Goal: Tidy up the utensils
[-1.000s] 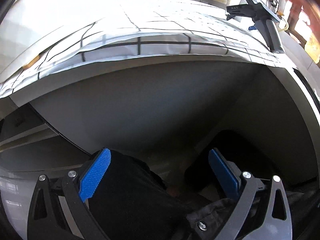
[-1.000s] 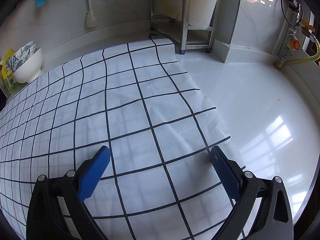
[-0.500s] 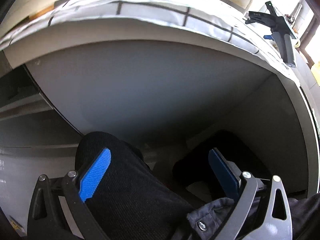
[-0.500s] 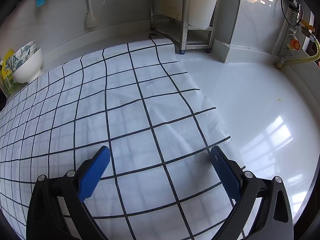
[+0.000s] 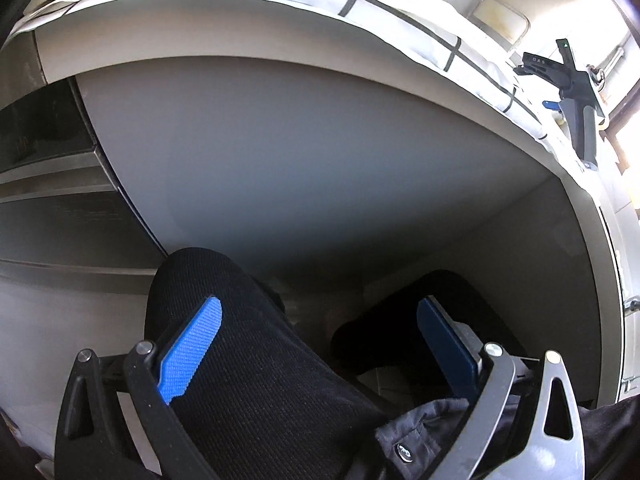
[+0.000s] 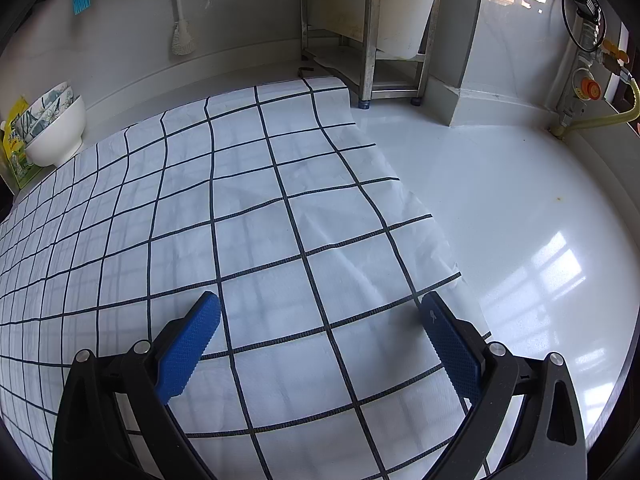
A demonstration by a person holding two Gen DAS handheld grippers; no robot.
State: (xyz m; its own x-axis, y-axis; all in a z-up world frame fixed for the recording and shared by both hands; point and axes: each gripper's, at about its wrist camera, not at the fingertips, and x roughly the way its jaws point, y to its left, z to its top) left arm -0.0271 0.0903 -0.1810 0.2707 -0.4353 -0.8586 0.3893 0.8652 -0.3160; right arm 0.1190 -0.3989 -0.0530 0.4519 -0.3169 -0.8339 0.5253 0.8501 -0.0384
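No utensils show in either view. My left gripper (image 5: 320, 340) is open, held below the counter edge, with a person's dark-trousered knee (image 5: 248, 360) under its fingers. From the left wrist view, my right gripper (image 5: 576, 100) appears as a black tool resting on the counter top at the far right. In its own view my right gripper (image 6: 320, 340) is open over the white checked cloth (image 6: 200, 220), with nothing between its blue pads (image 6: 188, 344).
A white bowl (image 6: 56, 132) stands at the cloth's far left by a yellow packet (image 6: 16, 152). A steel rack (image 6: 368, 40) stands at the back wall. Gas fittings (image 6: 584, 84) and a hose sit at the right. The grey counter front (image 5: 300, 168) fills the left wrist view.
My left gripper has dropped lower under the counter edge, so the knee now fills more of its view. My right gripper has not moved.
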